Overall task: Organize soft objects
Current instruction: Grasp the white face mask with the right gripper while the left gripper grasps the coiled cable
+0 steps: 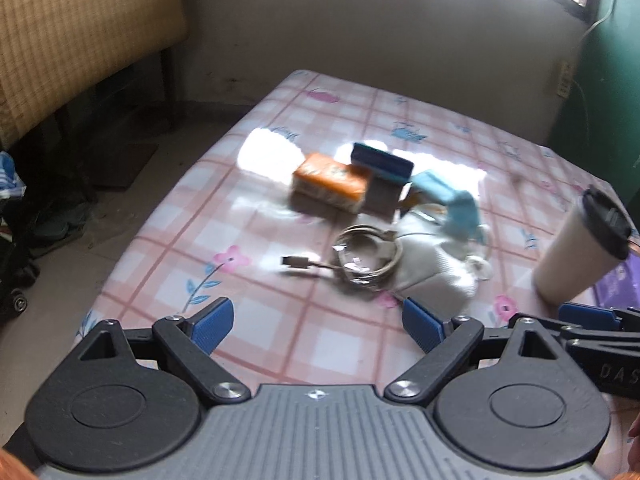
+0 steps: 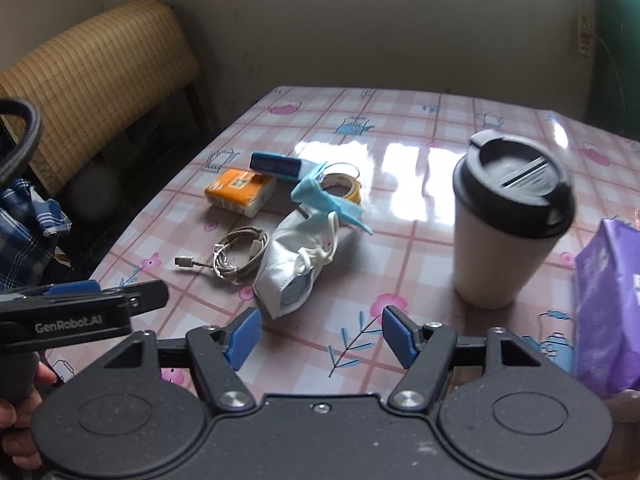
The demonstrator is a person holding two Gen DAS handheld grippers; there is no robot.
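A crumpled white face mask [image 2: 292, 264] [image 1: 436, 264] lies mid-table with a blue mask [image 2: 332, 200] [image 1: 452, 200] draped over its far end. An orange tissue pack [image 2: 240, 192] [image 1: 330, 182] sits to the left of them. My left gripper [image 1: 318, 326] hovers open over the near edge of the table, nothing between its blue pads. My right gripper [image 2: 316, 334] is open too, just short of the white mask. The left gripper [image 2: 92, 294] also shows side-on at the right wrist view's left edge.
A pink checked cloth covers the table [image 2: 400, 248]. A coiled charging cable [image 2: 236, 258] [image 1: 366, 258], a blue eraser-like block [image 2: 276, 166] [image 1: 382, 162], a tape roll [image 2: 344, 186], a lidded white cup [image 2: 508, 216] [image 1: 580, 252] and a purple packet [image 2: 608, 300] stand around. A woven chair [image 1: 72, 40] is at left.
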